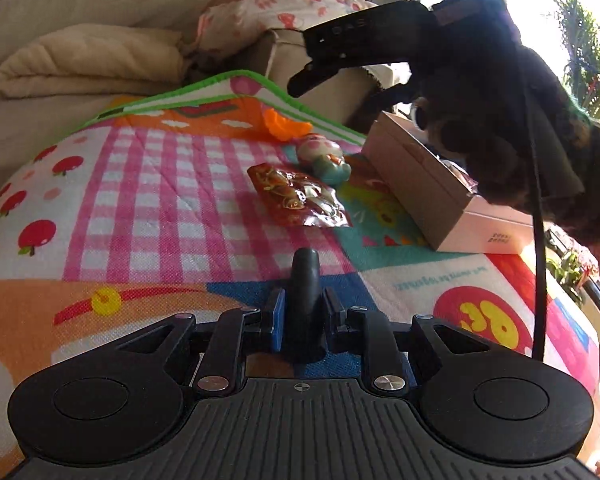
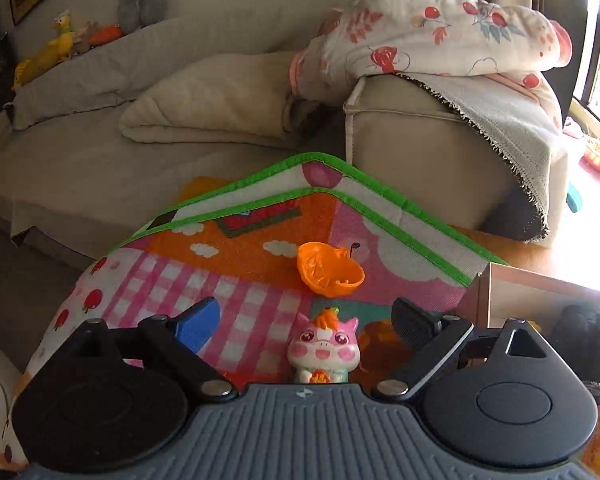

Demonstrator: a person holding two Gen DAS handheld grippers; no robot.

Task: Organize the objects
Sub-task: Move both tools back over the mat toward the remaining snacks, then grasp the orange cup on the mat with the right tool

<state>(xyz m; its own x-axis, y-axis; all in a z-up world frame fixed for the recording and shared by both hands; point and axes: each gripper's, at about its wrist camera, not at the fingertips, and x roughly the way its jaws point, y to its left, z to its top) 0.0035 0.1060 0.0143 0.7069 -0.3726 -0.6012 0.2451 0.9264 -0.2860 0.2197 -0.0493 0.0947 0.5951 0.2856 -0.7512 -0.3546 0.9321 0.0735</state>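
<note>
My left gripper (image 1: 305, 276) is shut, its fingers pressed together low over the colourful play mat (image 1: 148, 184), holding nothing. My right gripper (image 2: 306, 320) is open, with a pink and white cat figurine (image 2: 324, 346) standing upright on the mat between and just below its fingers; it also shows in the left wrist view (image 1: 324, 156). The right gripper's body (image 1: 364, 40) hangs high above the mat in the left wrist view. A red snack packet (image 1: 300, 196) lies flat near the figurine. An orange plastic bowl (image 2: 330, 272) lies tipped beyond the figurine. A pink open box (image 1: 440, 192) stands on the right.
A beige sofa (image 2: 100, 168) with a folded cream blanket (image 2: 220, 100) lies behind the mat. A floral quilt (image 2: 440, 28) drapes the sofa arm (image 2: 420, 160). The box edge (image 2: 540, 280) is close on my right gripper's right, with dark items inside. A bright window is at the far right.
</note>
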